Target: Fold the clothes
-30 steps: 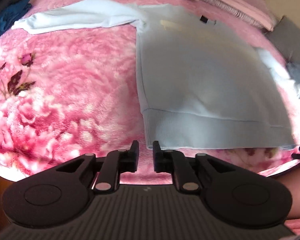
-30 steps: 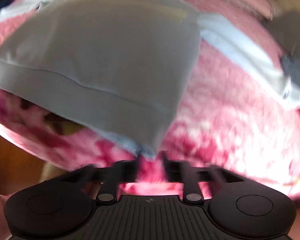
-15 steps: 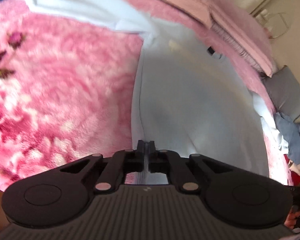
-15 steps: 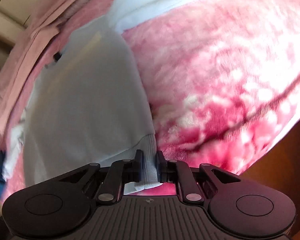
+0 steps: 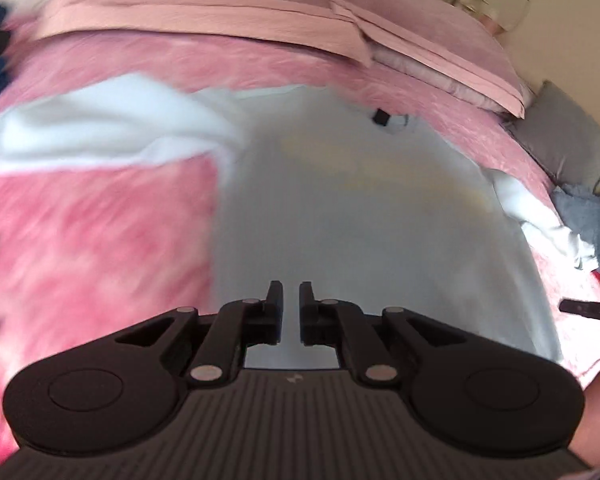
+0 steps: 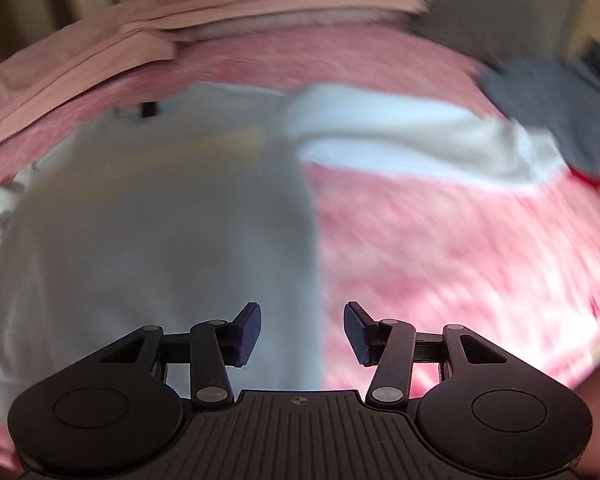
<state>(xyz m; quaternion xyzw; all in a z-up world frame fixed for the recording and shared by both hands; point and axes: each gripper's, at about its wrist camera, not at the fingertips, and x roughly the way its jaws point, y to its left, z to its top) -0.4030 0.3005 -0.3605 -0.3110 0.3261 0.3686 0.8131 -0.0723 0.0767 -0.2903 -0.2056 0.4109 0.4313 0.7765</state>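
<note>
A pale blue sweatshirt (image 5: 360, 216) is spread flat on the pink blanket (image 5: 100, 240), with its collar toward the pillows (image 5: 204, 8) at the bed's head edge and its hem toward the near edge. Its long axis is thus run from near edge to head. One sleeve (image 5: 100, 136) is stretched out toward the bed's left edge, and the other sleeve (image 6: 420, 136) toward the right edge.

The left gripper (image 5: 290, 308) is held over the body near the hem; a narrow gap is seen between its fingers and no cloth is caught. The right gripper (image 6: 302, 332) is seen opening, with nothing between its fingers, above the body's right side edge. Each sleeve is judged to be reached most easily by the gripper on its own side.
</note>
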